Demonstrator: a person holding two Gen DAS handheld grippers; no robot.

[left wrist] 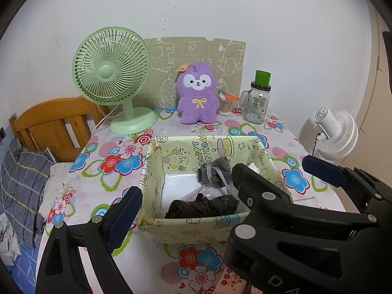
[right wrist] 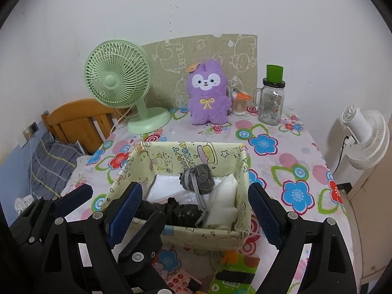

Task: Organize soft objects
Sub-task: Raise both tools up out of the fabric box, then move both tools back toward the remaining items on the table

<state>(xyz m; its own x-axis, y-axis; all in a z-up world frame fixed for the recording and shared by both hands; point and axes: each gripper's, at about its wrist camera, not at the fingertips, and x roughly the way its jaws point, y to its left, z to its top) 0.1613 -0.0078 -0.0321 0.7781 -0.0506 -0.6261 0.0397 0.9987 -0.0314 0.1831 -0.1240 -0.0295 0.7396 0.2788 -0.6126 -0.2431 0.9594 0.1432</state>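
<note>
A fabric basket (right wrist: 191, 235) is seen at the middle of the bench (right wrist: 289, 161), already loaded – a grey bundle (right wrist: 199, 178), a black bundle (right wrist: 181, 212) and white packets (right wrist: 224, 196) lie inside. The purple plush toy (right wrist: 208, 95) stands upright well behind it, against the wall between the green fan (right wrist: 117, 85) and a glass jar (right wrist: 270, 105), so this piece may be left to organize. The left gripper (left wrist: 220, 186) and right gripper (right wrist: 196, 210) are held wide open near the basket's front – nothing is gripped.
</note>
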